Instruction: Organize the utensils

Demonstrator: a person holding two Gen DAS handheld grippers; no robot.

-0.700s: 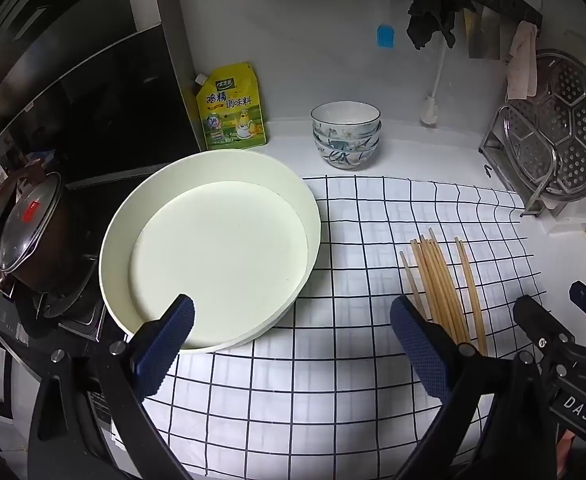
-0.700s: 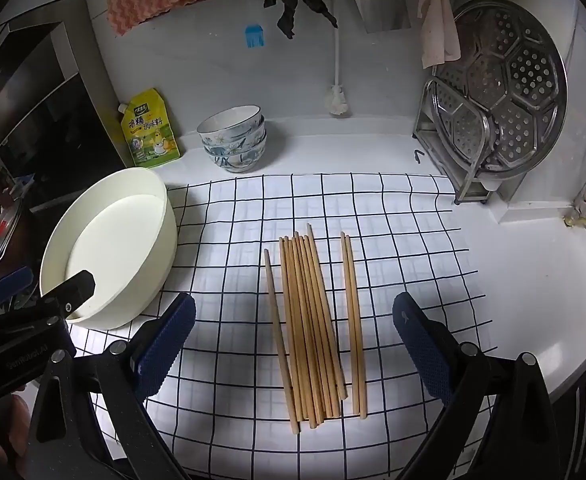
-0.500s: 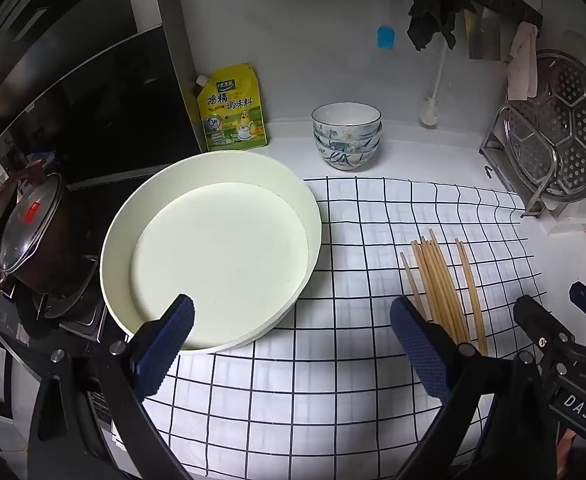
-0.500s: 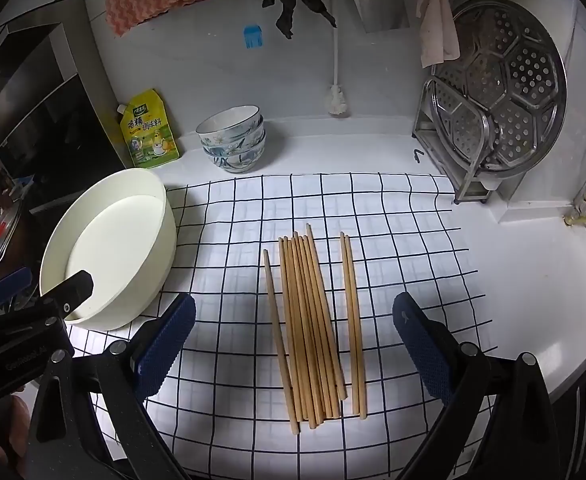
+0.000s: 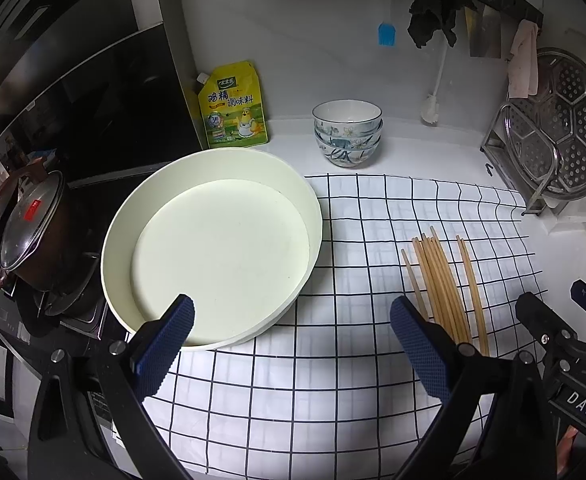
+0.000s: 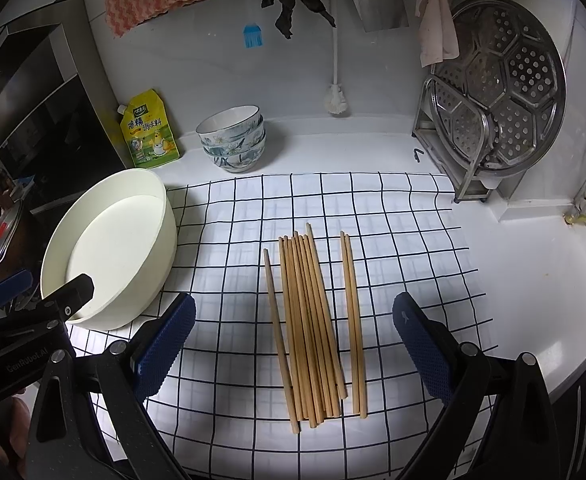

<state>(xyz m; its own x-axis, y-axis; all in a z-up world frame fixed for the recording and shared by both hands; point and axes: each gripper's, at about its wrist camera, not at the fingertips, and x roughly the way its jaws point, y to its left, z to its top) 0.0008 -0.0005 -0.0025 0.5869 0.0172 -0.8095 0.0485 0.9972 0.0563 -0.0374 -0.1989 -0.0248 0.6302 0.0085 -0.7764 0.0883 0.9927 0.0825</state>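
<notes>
You're in a home kitchen: a lidded pot [image 5: 33, 232] on the stove, stacked bowls [image 6: 233, 140], a steamer rack [image 6: 497, 88], chopsticks [image 6: 313, 316] on the counter.

White counter [image 6: 533, 280] under checked cloth [image 6: 393, 216]

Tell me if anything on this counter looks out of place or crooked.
Only slightly. One chopstick lies apart on the left of the main bundle, angled a little, and a pair sits separate on the right. The bundle's ends are uneven. Nothing looks spilled or broken; the cream basin is empty.
</notes>
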